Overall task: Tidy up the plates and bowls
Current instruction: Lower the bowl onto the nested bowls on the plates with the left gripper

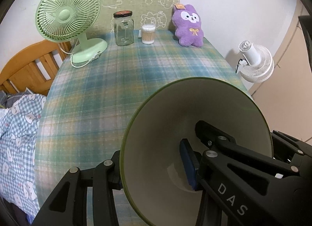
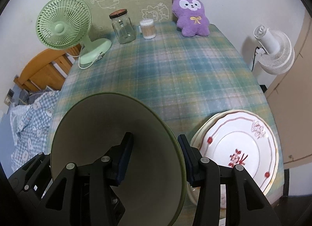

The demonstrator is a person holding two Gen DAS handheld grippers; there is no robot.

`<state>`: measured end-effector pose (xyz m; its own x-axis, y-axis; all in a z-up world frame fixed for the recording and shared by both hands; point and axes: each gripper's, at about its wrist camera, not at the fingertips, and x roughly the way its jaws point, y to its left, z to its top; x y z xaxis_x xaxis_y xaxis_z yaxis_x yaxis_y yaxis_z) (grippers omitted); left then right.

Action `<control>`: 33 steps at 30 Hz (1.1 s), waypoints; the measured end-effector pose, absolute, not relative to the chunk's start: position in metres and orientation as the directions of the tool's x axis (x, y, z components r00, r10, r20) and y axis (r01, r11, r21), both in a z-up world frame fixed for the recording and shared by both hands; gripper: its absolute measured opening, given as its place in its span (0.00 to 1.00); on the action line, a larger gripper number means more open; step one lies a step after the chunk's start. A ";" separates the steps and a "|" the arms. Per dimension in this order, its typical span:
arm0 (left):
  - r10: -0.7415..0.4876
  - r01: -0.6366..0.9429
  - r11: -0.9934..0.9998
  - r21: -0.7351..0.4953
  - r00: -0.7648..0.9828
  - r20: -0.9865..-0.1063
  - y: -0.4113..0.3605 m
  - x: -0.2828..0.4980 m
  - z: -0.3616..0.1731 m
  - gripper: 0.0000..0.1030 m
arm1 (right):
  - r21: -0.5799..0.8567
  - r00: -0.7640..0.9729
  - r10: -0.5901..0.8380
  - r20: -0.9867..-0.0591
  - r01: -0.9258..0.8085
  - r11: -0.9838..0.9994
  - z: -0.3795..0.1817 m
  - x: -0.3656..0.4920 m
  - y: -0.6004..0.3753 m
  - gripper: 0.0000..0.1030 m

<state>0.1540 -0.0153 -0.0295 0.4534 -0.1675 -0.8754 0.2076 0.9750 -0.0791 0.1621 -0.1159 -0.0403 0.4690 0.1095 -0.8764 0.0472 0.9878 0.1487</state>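
Off the left edge of the surface (image 1: 117,93), a wooden bed frame (image 1: 29,66) with checked bedding (image 1: 17,128). Along the far edge, left to right: green fan (image 1: 68,11), glass jar (image 1: 123,28), tub of cotton swabs (image 1: 148,34), purple plush (image 1: 188,27), all backed against the wall. Past the right edge, a white fan (image 1: 255,62). Between that far row and the near items, a wide stretch of bare plaid cloth, free for moving. Near the front, left tool (image 1: 154,169) partly closed on the left rim of a green-edged bowl (image 1: 175,124), one finger outside the wall, the other inside, bowl tilted and seemingly raised off the cloth. On the bowl's opposite rim, right tool (image 2: 156,159) likewise partly closed, clamping the wall between an inner and an outer pad. Just right of the bowl, close to the right tool's outer finger, a stack of plates (image 2: 241,140) with red decoration, sitting at the front right corner with its rim near the surface edge.
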 end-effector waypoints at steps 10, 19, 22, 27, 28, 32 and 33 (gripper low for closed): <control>-0.146 0.152 0.985 -0.085 0.459 -0.876 -0.059 0.150 -0.028 0.46 | 0.142 0.461 0.129 -0.878 -0.007 0.990 -0.037 0.166 -0.160 0.49; -0.151 0.134 0.986 -0.100 0.456 -0.877 -0.102 0.147 -0.031 0.46 | 0.126 0.454 0.122 -0.882 -0.022 0.992 -0.038 0.165 -0.203 0.49; -0.150 0.132 0.986 -0.100 0.454 -0.879 -0.115 0.147 -0.033 0.46 | 0.126 0.451 0.122 -0.884 -0.022 0.992 -0.039 0.165 -0.217 0.49; -0.149 0.128 0.987 -0.102 0.452 -0.880 -0.134 0.147 -0.036 0.46 | 0.124 0.449 0.122 -0.885 -0.024 0.992 -0.042 0.165 -0.236 0.49; -0.150 0.127 0.987 -0.103 0.451 -0.880 -0.138 0.147 -0.036 0.46 | 0.124 0.448 0.121 -0.886 -0.024 0.992 -0.043 0.165 -0.241 0.49; -0.151 0.126 0.986 -0.106 0.443 -0.884 -0.151 0.147 -0.041 0.46 | 0.123 0.441 0.119 -0.889 -0.021 0.992 -0.047 0.166 -0.254 0.49; -0.151 0.125 0.986 -0.106 0.440 -0.885 -0.153 0.146 -0.042 0.46 | 0.122 0.439 0.119 -0.891 -0.021 0.992 -0.049 0.165 -0.257 0.49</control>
<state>0.1465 -0.1529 -0.0421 0.4404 -0.1510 -0.8850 0.1247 0.9865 -0.1063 0.1655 -0.2573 -0.0486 0.4390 0.1191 -0.8906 -0.0209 0.9923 0.1224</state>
